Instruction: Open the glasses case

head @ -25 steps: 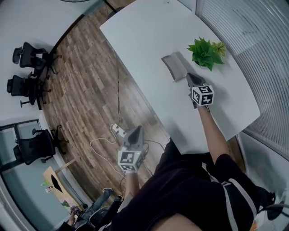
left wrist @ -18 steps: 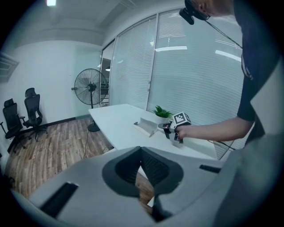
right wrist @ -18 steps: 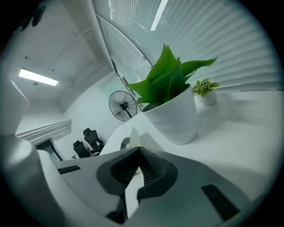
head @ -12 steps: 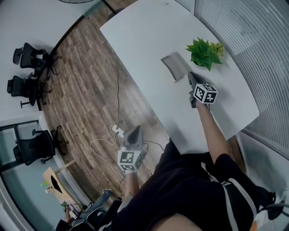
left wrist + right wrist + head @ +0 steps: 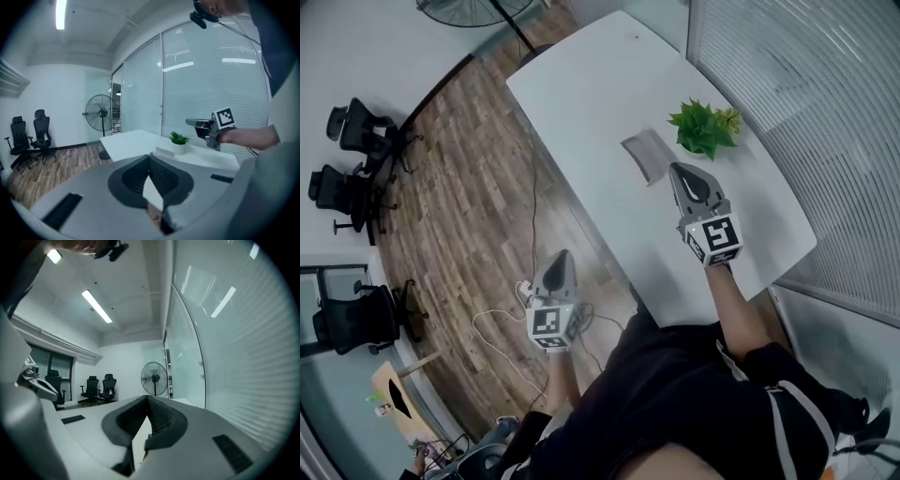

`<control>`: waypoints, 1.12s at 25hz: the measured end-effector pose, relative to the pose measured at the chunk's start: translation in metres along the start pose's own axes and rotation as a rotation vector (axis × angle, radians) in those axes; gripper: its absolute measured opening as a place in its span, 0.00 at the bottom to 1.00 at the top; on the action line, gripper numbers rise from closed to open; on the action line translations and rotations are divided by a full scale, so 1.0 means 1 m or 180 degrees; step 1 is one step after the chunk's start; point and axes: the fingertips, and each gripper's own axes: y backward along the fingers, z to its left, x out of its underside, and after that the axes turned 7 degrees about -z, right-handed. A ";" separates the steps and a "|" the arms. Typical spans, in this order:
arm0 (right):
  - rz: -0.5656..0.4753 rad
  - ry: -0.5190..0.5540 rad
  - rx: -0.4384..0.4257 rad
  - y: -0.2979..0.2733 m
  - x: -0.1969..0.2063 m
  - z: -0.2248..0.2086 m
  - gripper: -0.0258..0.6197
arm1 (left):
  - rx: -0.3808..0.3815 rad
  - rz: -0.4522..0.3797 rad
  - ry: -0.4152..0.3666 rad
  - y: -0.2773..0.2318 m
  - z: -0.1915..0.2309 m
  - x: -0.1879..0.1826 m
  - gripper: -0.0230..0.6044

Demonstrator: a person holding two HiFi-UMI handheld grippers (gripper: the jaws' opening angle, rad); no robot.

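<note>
The grey glasses case (image 5: 645,154) lies on the white table (image 5: 581,103) beside a small potted plant (image 5: 701,127); its lid seems tilted up. My right gripper (image 5: 678,171) hovers in the air just short of the case, level, jaws shut with nothing between them. My left gripper (image 5: 560,256) is off the table's near edge, above the wooden floor, jaws together and empty. In the left gripper view the case (image 5: 164,151) sits left of the plant pot (image 5: 178,146), with the right gripper (image 5: 191,123) held above the table. In the right gripper view the table and case are out of sight.
A glass wall with blinds (image 5: 806,103) runs along the table's far side. A standing fan (image 5: 473,11) is beyond the table's end. Office chairs (image 5: 356,141) and a floor cable with a socket (image 5: 511,305) are on the wooden floor at left.
The right gripper has lifted off the table beside the case and now hangs higher and nearer me. The left gripper has risen a little. The case stays in place.
</note>
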 end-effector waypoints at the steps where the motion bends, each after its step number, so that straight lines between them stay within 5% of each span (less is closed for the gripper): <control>1: -0.0074 0.0112 -0.0051 0.008 -0.018 0.009 0.06 | -0.0021 -0.0082 -0.0034 -0.001 0.001 -0.009 0.04; 5: -0.0222 0.0328 -0.0099 0.044 -0.069 0.030 0.06 | -0.0045 -0.0385 -0.0344 -0.002 -0.001 -0.048 0.04; 11: -0.0256 0.0196 0.0068 0.084 -0.089 0.031 0.06 | -0.0150 -0.0764 -0.0256 0.006 -0.004 -0.095 0.04; 28: -0.0386 0.0215 0.0263 0.105 -0.117 0.021 0.06 | -0.0133 -0.0849 -0.0238 0.011 -0.013 -0.117 0.04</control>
